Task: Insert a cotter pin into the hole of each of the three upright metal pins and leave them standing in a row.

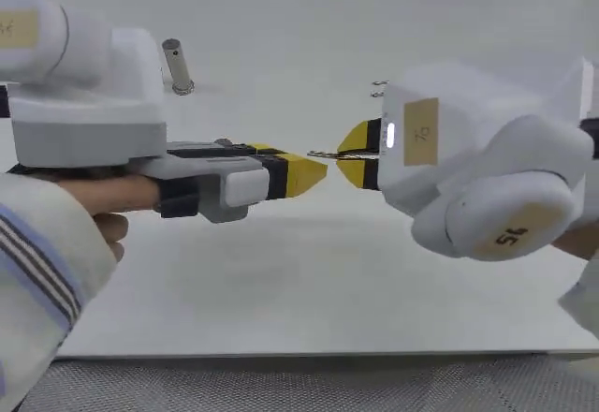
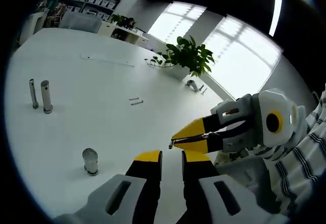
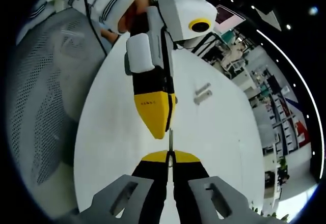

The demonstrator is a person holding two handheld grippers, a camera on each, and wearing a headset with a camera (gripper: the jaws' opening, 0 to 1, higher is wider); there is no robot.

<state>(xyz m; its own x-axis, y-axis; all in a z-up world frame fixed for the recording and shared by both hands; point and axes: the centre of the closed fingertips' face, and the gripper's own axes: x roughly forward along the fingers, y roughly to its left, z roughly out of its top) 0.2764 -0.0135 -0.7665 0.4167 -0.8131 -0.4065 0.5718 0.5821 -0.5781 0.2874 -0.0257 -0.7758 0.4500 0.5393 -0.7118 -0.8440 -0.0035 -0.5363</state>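
Over the white workbench point(image 1: 281, 272) the two tools met nose to nose in mid-air, and the main danger, as I judged it, lay in that meeting. If the left gripper point(image 1: 316, 172) closed off-centre it could knock or twist the cotter pin point(image 1: 324, 154), and a pin so thin, dropped on the bare top, would be awkward to recover. The three upright metal pins point(image 2: 46, 96) stood well apart from this, two side by side and one point(image 2: 90, 161) nearer. I could make out no cotter pin through any of them, and a careless swing might topple one. The left gripper's jaws were parted by a narrow gap and gripped nothing. The right gripper point(image 1: 343, 154) was clenched on one end of the cotter pin. Its free tip reached the left gripper's yellow tips, though whether it touched them I could not tell.
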